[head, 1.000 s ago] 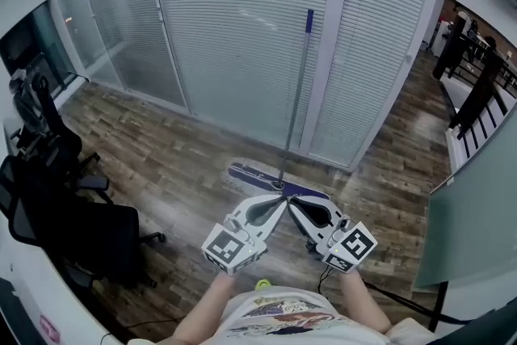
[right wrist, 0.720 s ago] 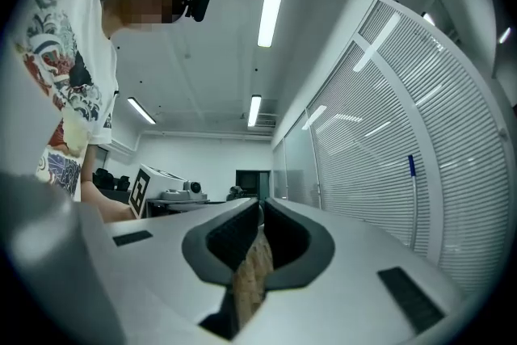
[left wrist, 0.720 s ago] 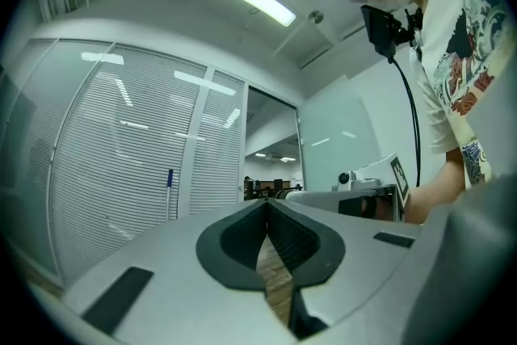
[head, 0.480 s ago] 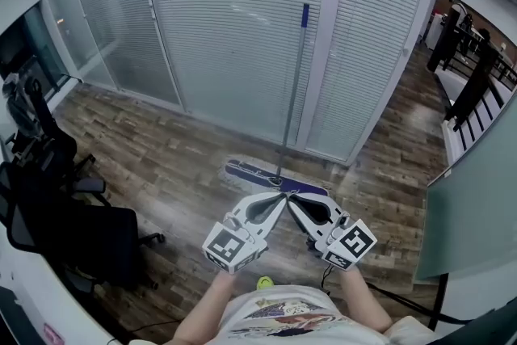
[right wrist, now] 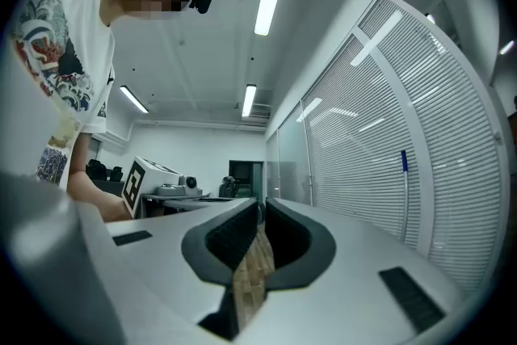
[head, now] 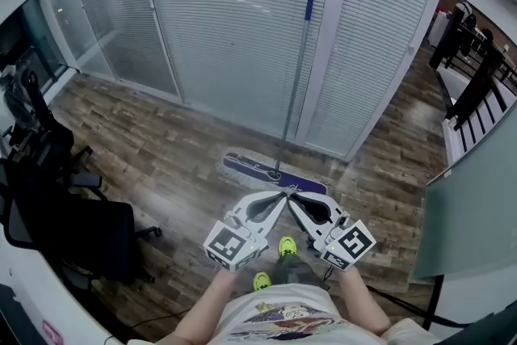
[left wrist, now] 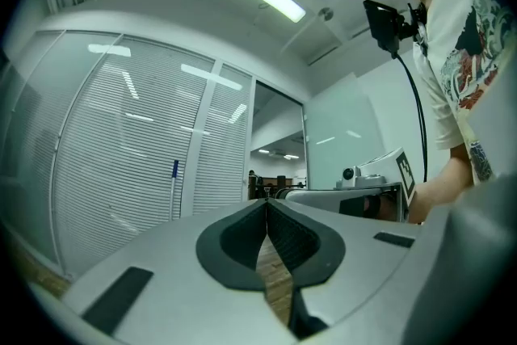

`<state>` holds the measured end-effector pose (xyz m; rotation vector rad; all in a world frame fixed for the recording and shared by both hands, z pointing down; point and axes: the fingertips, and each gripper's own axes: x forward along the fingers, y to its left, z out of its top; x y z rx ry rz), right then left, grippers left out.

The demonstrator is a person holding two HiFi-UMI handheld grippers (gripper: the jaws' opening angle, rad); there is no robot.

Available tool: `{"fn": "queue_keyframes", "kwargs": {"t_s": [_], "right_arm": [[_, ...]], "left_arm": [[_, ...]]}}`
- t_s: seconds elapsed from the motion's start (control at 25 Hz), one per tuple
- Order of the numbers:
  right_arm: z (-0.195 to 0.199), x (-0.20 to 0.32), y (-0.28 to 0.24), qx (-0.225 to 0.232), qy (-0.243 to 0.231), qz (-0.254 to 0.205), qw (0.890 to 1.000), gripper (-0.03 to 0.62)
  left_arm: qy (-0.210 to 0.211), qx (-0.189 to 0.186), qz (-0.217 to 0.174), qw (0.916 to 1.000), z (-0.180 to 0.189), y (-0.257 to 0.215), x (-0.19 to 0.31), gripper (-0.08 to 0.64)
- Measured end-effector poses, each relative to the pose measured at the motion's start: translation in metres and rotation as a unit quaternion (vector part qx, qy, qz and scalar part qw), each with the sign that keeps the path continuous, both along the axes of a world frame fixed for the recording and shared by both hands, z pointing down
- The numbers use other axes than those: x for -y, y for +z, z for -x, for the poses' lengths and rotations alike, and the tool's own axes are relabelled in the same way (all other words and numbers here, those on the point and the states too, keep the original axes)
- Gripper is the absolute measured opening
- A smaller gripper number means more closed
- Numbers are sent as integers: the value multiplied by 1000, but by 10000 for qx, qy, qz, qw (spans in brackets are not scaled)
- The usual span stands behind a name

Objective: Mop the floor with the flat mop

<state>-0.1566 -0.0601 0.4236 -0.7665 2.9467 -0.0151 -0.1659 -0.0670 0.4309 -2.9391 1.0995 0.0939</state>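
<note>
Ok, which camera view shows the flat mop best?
The head view: the whole flat mop shows there, its pad on the wood floor and its handle rising before the blinds. The left gripper view and the right gripper view each catch only the upper handle with its blue tip.

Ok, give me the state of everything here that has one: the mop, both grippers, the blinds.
flat mop: upright beside the partition, head flat on the floor, unheld.
left gripper: shut, empty.
right gripper: shut, empty.
blinds: lowered.
</note>
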Motion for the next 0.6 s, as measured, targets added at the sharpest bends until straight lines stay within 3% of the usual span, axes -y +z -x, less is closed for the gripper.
{"fn": "queue_keyframes", "kwargs": {"t_s": [0.6], "right_arm": [[-29, 163, -6, 303, 119, 24, 9995, 37]], "left_arm": [[-75, 319, -26, 9995, -28, -2, 152, 12]]}}
